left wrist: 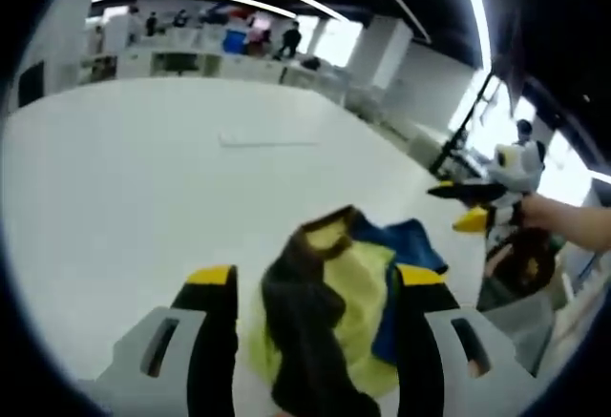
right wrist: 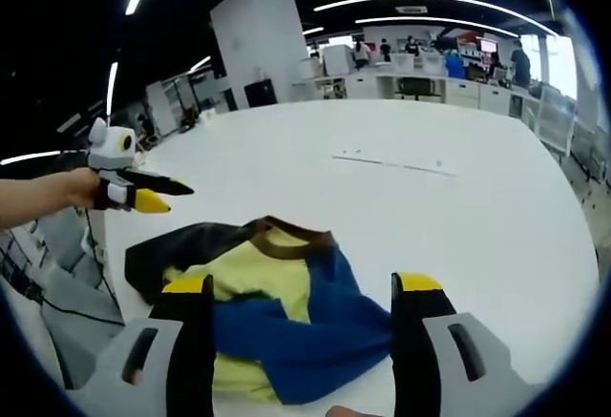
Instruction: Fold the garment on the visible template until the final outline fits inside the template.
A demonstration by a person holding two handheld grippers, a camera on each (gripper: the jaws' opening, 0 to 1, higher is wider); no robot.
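Both our grippers are spread wide over the crumpled garment (left wrist: 334,312) on the tabletop (left wrist: 143,178); our left gripper (left wrist: 320,288) sees its brown-black side, our right gripper (right wrist: 304,293) the blue sleeve (right wrist: 305,326).

The garment (right wrist: 277,312) looked like soft matt cloth, crumpled, in yellow, blue and dark brown parts. The table (right wrist: 458,198) had a smooth white surface with a weak shine from the ceiling lights. The 2 jaws of the right gripper (right wrist: 301,341) and of the left gripper (left wrist: 320,331) looked like smooth plastic, black with yellow tips on grey bodies.
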